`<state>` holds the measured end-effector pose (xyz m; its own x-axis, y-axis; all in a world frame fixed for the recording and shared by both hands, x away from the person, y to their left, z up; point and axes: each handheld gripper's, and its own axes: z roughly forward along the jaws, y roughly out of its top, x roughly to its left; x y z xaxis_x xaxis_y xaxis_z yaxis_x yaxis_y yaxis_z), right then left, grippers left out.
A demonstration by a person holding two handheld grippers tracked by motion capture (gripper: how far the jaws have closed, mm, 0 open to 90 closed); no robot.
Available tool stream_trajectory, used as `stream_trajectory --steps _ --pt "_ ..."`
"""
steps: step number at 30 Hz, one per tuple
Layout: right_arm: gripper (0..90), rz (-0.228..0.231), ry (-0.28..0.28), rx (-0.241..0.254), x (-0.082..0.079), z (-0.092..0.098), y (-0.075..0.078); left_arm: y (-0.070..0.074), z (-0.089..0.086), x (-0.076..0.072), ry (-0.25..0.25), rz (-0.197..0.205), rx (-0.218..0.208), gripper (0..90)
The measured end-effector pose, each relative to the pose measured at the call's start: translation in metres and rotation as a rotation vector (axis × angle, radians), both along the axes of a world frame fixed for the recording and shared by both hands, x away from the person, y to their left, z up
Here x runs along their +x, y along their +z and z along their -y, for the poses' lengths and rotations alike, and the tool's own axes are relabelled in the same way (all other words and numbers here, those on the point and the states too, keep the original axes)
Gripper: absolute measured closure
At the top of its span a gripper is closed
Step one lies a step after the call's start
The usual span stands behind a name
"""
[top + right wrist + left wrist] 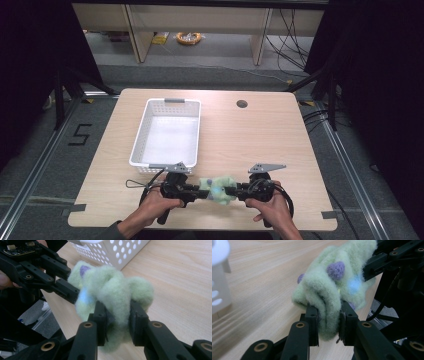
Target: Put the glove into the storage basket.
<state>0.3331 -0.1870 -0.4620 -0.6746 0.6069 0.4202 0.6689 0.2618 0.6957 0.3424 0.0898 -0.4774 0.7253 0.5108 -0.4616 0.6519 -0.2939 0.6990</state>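
Left gripper [328, 320]: jaws pinch a fold of the fuzzy green cloth [332, 287], pads sunk into the pile. Right gripper [116, 317]: jaws clamp another bunched fold of the same cloth from the opposite side. Cloth is pale green with purple bumps, bundled between the two grippers near the table's [260, 135] front edge, seemingly just above the wood. Two opposed grips likely serve to control both ends, for spreading, folding or carrying without it sagging. White perforated basket [192, 135] sits just behind the left gripper, open side up, a probable destination. Person's hands wrap both handles, held level.
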Motion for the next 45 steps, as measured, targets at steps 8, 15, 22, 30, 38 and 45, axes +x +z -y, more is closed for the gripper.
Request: stream_trajectory --steps 8,15,22,30,38,45 --pt "71.6 0.011 0.004 -0.003 0.006 -0.006 0.015 0.014 -0.007 0.006 -0.002 0.021 0.000 72.7" --pt "71.5 0.050 0.024 -0.001 0.011 -0.012 0.030 0.030 -0.014 0.011 0.005 0.030 0.006 72.6" --pt "71.5 0.046 0.025 -0.001 0.014 -0.019 0.043 0.043 -0.020 0.015 0.009 0.039 0.009 72.5" --pt "71.5 0.053 0.025 -0.016 0.022 -0.029 0.059 0.056 -0.029 0.022 0.013 0.047 0.008 72.3" --pt "71.5 0.068 0.047 -0.010 0.035 -0.041 0.073 0.070 -0.039 0.028 0.036 0.052 0.015 72.3" --pt "71.5 0.090 0.058 -0.016 0.047 -0.053 0.082 0.082 -0.053 0.037 0.055 0.052 0.030 72.2"
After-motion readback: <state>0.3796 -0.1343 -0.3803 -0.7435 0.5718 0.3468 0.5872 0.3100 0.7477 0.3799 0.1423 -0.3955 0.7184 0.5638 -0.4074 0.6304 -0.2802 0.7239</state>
